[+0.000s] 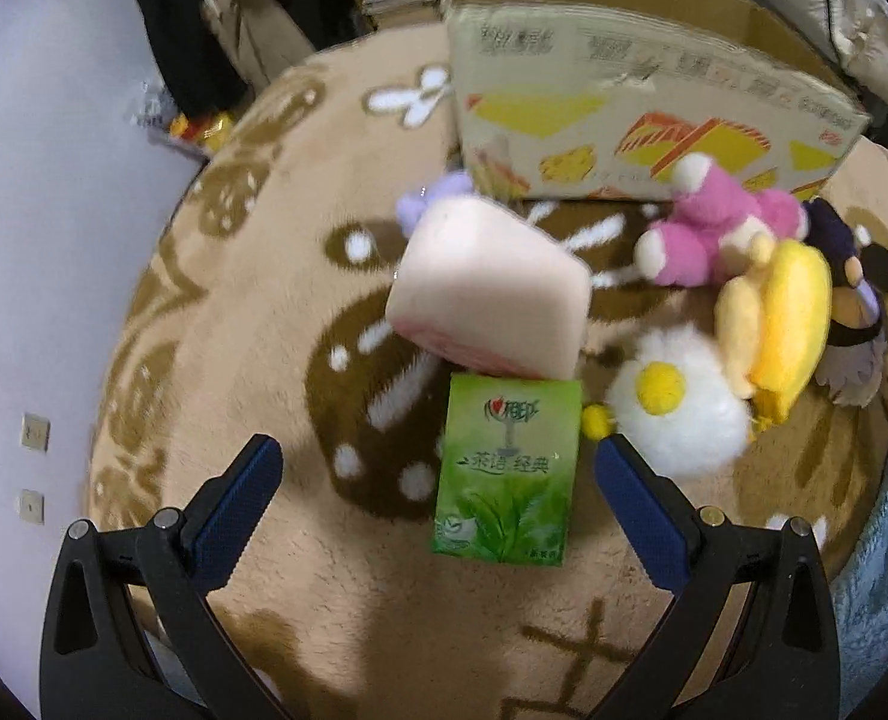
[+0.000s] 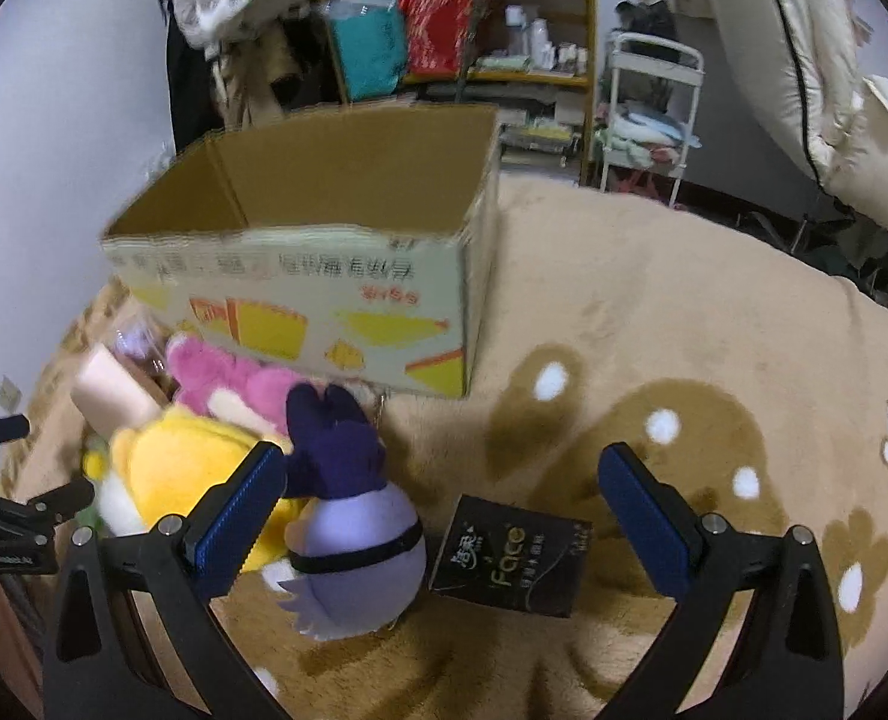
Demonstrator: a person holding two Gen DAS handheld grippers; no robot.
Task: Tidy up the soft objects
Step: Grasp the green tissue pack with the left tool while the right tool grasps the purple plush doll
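Note:
My left gripper [image 1: 438, 468] is open above a green tissue pack [image 1: 507, 471] on the carpet. Beyond it lie a pale pink sponge block [image 1: 489, 294], a white fluffy flower [image 1: 678, 405], a yellow plush [image 1: 780, 321] and a pink plush [image 1: 714, 222]. An open cardboard box [image 1: 642, 114] stands behind them. My right gripper [image 2: 441, 480] is open over a purple plush [image 2: 348, 516] and a black tissue pack [image 2: 510, 558]. The yellow plush [image 2: 174, 474], pink plush [image 2: 228, 381], sponge [image 2: 111, 393] and box [image 2: 300, 282] show to its left and ahead.
A beige patterned carpet [image 2: 684, 330] covers the floor. A wall [image 1: 42, 240] stands at left. Shelves [image 2: 462, 30] and a white cart [image 2: 648, 120] stand behind the box. A small lilac plush [image 1: 426, 201] sits by the box corner. My left gripper shows at the right wrist view's left edge [image 2: 6, 516].

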